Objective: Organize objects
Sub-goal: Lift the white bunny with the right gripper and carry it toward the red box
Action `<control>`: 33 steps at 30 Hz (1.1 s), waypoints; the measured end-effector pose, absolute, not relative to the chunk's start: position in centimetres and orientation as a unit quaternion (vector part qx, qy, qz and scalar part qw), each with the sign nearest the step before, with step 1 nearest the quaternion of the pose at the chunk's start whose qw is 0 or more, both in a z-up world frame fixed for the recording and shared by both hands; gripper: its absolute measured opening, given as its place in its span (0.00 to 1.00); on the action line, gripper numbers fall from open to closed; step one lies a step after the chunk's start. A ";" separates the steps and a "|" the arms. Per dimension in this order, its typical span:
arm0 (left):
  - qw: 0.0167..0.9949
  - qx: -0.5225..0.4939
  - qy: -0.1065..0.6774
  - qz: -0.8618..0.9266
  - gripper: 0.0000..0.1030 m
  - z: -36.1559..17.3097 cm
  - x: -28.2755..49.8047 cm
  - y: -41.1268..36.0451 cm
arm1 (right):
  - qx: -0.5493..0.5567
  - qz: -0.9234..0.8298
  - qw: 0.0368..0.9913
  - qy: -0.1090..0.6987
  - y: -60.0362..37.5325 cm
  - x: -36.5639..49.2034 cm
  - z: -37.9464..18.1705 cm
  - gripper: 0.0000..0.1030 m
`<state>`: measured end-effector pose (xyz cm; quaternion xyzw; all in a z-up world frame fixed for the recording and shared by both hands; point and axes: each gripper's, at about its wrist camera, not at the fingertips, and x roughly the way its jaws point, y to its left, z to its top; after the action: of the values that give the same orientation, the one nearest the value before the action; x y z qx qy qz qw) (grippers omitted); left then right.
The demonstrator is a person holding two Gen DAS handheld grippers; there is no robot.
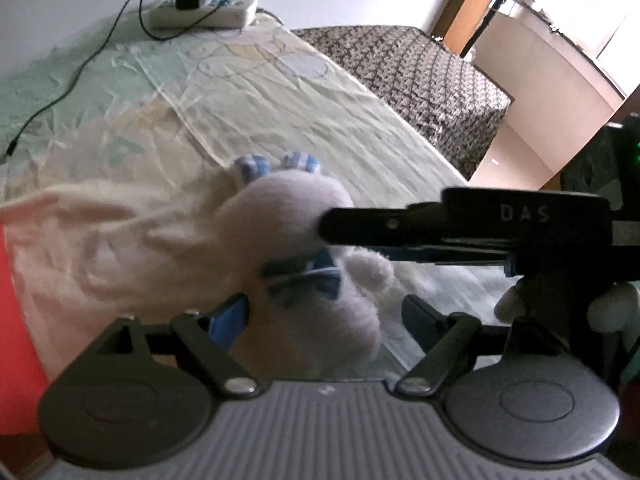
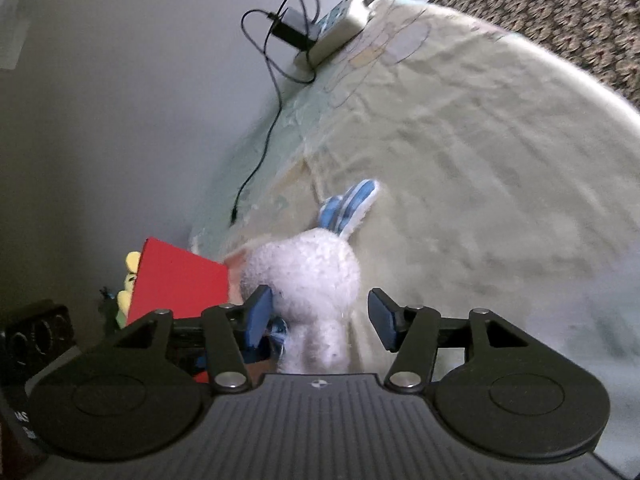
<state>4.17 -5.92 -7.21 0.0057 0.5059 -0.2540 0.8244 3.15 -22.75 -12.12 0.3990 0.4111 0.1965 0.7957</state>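
I see a crinkly pale sheet (image 2: 460, 152) on the table. The fluffy white bunny (image 2: 304, 280) stands between my wide-open right claw (image 2: 320, 320), striped ears up. My left claw (image 1: 326, 320) is open too.

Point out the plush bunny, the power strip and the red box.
plush bunny (image 2: 304, 264): right wrist view, on its white head.
power strip (image 1: 208, 10): left wrist view, on its white casing.
red box (image 2: 176, 280): right wrist view, on its red face.
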 end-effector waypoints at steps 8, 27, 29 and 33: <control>0.818 0.005 0.523 -0.239 0.72 -8.4 5.3 -5.8 | 0.374 0.233 0.794 0.419 -20.0 4.6 -11.8 0.53; 0.840 -0.014 0.479 -0.256 0.70 -4.9 1.3 -4.4 | 0.332 0.245 0.830 0.376 -18.3 1.0 -7.2 0.50; 0.844 -0.020 0.471 -0.255 0.70 -4.1 0.7 -3.7 | 0.326 0.251 0.834 0.368 -17.6 0.6 -6.3 0.50; 0.855 -0.037 0.451 -0.252 0.70 -2.5 -0.5 -1.9 | 0.318 0.266 0.839 0.352 -16.1 0.1 -4.7 0.50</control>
<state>-0.48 -1.91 -2.50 -0.0374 0.4512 -0.2517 0.8554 0.11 -16.15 -4.71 0.3184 0.3520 0.2655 0.8392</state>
